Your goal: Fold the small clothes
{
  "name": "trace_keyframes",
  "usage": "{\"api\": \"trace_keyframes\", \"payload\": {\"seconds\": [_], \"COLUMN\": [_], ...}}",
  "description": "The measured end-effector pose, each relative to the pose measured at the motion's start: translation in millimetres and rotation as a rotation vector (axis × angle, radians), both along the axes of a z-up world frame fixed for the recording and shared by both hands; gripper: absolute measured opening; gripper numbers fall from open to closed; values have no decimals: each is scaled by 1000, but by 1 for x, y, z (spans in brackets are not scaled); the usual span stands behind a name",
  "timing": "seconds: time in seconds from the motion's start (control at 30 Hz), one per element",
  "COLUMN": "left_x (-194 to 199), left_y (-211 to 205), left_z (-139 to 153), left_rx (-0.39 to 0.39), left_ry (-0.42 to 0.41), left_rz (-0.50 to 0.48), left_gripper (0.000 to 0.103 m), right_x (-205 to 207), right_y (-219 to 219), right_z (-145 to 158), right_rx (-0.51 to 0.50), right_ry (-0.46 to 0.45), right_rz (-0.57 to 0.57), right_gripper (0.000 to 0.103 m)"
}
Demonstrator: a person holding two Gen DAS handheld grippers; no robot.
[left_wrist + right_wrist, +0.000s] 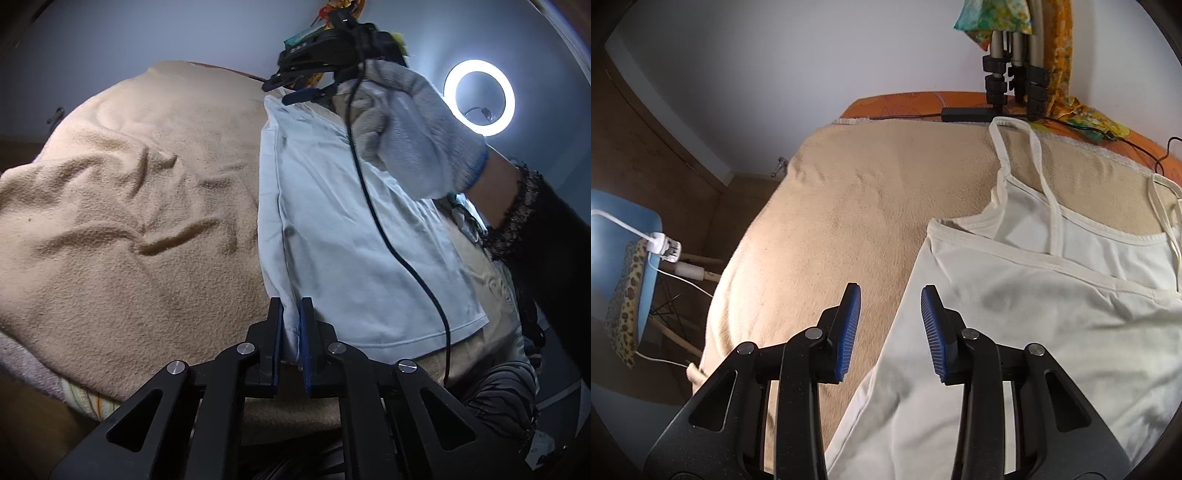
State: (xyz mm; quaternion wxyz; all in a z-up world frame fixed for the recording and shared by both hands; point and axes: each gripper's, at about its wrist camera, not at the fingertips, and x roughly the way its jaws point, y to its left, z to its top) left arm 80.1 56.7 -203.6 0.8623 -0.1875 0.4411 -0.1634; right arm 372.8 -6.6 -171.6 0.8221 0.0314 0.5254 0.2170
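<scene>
On the bed, over a tan blanket [871, 192] rumpled into soft ridges, lies a small white camisole [1052, 317] with thin straps [1039, 158] reaching toward the far edge, where an orange sheet [923, 101] shows from under the blanket. At the near hem, the left gripper [291, 332] is clenched on the edge of the top, its blue pads pinching a fold of white cloth between them. Farther along the same edge, up by the strap end, the right gripper [891, 332] hangs over the garment in a hand wearing a white glove [417, 133], a dark sleeve [546, 243] behind it and a black cable [373, 218] trailing down across the cloth. Its blue pads stand apart, and from its own camera the side edge of the camisole runs up through the gap between them, blanket under one finger and white cloth under the other; neither pad is pressing on anything that I can see. A ring lamp [479, 98] glows against the wall beyond the gloved hand. Past the head of the bed stand the black-clamped legs of a tripod [1015, 70] with a bright patterned cloth [1067, 74] hanging beside them. Off to one side of the bed a blue chair [624, 243] carries a leopard-print cushion [622, 317] and a white plug [663, 247] with its cord.
</scene>
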Motion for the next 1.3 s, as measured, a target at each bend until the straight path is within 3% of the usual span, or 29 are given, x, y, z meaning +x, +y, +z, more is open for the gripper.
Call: {"api": "trace_keyframes", "payload": {"seconds": [0.2, 0.47, 0.73, 1.03, 1.3], "left_x": [2, 1, -2, 1, 10], "left_y": [-2, -11, -36, -80, -126], "left_z": [5, 11, 30, 44, 37], "left_rx": [-31, -12, 0, 0, 31], "left_ry": [-15, -30, -78, -100, -68], "left_rz": [-3, -18, -77, -187, -287], "left_gripper": [4, 4, 4, 4, 4], "right_x": [22, 35, 26, 11, 10], "right_y": [13, 17, -20, -93, -147], "right_z": [-17, -27, -6, 29, 20], "right_rx": [-86, -132, -55, 2, -16], "right_ry": [22, 19, -21, -87, -100], "right_rz": [-8, -9, -23, -70, -128], "right_gripper": [31, 4, 2, 2, 2]}}
